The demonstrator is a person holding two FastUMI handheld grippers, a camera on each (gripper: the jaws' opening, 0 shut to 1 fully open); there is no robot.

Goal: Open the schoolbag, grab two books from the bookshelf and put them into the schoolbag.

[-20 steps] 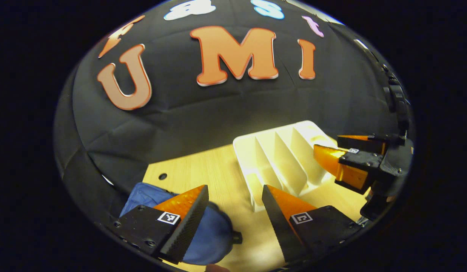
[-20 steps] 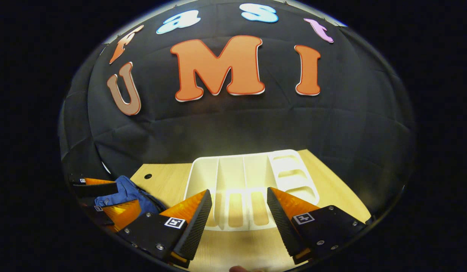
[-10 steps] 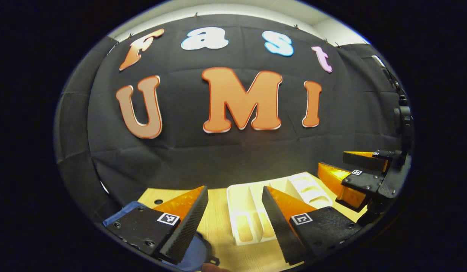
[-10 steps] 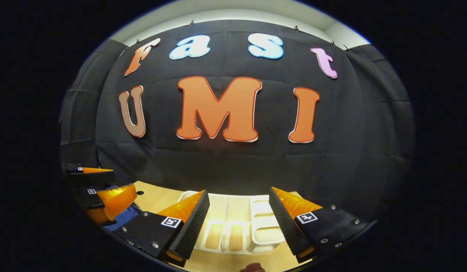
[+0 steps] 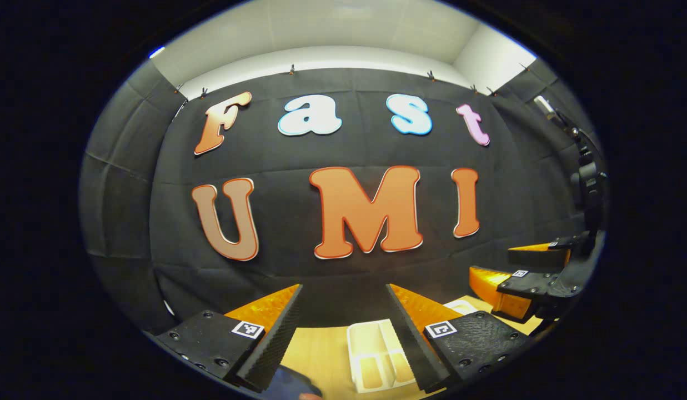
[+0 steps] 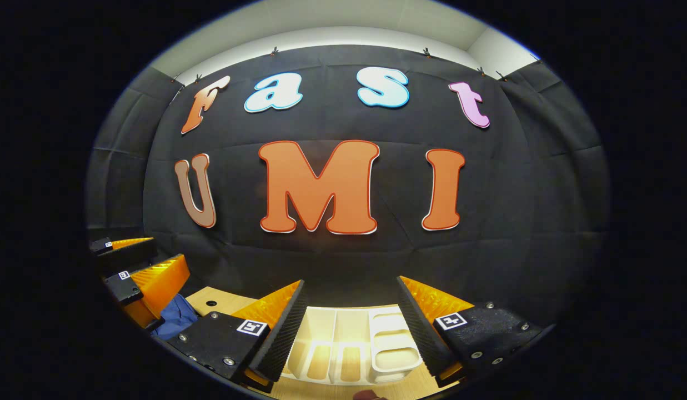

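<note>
Schoolbag (image 6: 176,314) lies left of the white bookshelf (image 6: 351,347); each hand-held gripper (image 5: 343,333) (image 6: 351,328) hangs spread apart, gripping nothing.

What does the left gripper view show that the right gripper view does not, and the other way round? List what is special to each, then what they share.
Left gripper view: the right gripper, open, sits far off at the right edge.
Right gripper view: the left gripper, open, sits at the left edge, and there is a small round hole in the light wooden table.
Both: the white slotted plastic bookshelf, the blue fabric schoolbag, and each gripper's own parted fingers at the bottom.
</note>
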